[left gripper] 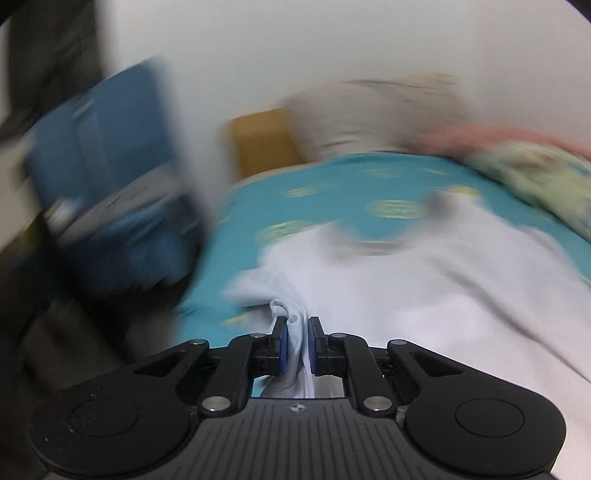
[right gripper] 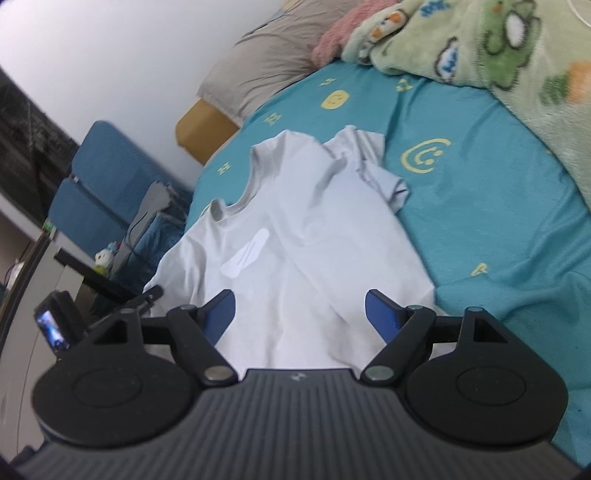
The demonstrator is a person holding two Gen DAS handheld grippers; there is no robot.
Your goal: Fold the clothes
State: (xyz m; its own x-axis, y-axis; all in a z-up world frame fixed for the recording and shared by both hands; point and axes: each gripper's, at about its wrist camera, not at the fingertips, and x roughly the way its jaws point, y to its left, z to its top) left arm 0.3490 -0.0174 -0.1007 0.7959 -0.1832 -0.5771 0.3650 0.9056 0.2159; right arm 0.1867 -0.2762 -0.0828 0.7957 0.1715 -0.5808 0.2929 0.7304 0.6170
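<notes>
Left gripper (left gripper: 296, 326), low centre of its own blurred view, clenched on a bunched fold of the white T-shirt (left gripper: 424, 295); the blue pads (left gripper: 282, 345) press the cloth from both sides, and the pinched edge rises just above the fingertips. The rest of the shirt spreads up and to the right across the teal bedsheet (left gripper: 332, 184), which is printed with yellow marks; a blue chair (left gripper: 99, 147) smears across the upper left of that frame.

Right gripper (right gripper: 300, 314), low centre of the right wrist view, released, its two blue pads (right gripper: 382, 317) standing wide apart over the lower part of the T-shirt (right gripper: 295, 240) with no cloth between them; whether they touch the fabric below cannot be told. The shirt lies front up in the middle of the frame, neckline toward the upper left, one sleeve crumpled toward the upper centre, a pale printed mark on the chest; the left gripper (right gripper: 151, 295) shows at the shirt's left edge. A green cartoon-print blanket (right gripper: 498, 55) fills the upper right; a grey pillow (right gripper: 266, 59) and a pink cloth (right gripper: 340, 33) lie along the top.
</notes>
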